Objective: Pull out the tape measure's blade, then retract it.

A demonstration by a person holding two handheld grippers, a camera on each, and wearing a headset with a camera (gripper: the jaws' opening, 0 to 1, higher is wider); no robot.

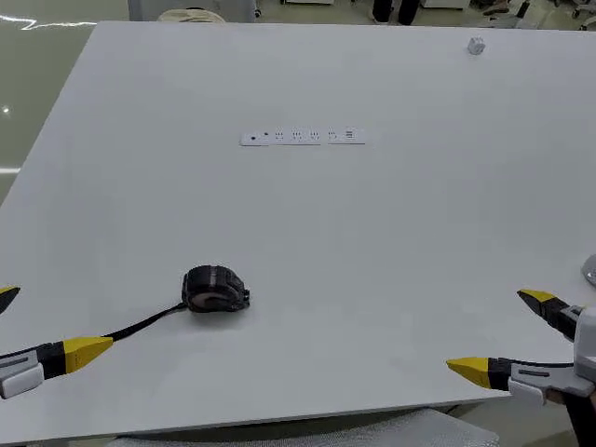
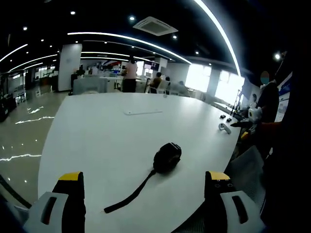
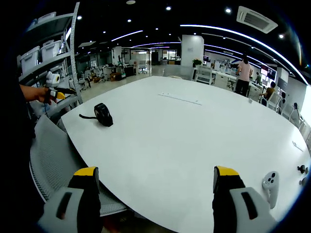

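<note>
A black tape measure [image 1: 216, 290] lies on the white table [image 1: 372, 242], near its front left. Its black wrist strap [image 1: 140, 325] trails toward my left gripper [image 1: 47, 323], which hovers open at the front left edge, a short way from the case. In the left gripper view the tape measure [image 2: 167, 157] sits ahead between the yellow-tipped jaws of my left gripper [image 2: 145, 177], apart from them. My right gripper [image 1: 503, 333] is open at the front right edge, far from the case. In the right gripper view the tape measure [image 3: 103, 114] is far off to the left of my right gripper [image 3: 155, 172].
A white power strip [image 1: 303, 137] lies mid-table and a small grey object [image 1: 476, 46] at the far right. A white controller [image 3: 270, 182] rests near the right edge. A mesh chair [image 3: 53, 160] stands by the front edge. People stand beyond the table.
</note>
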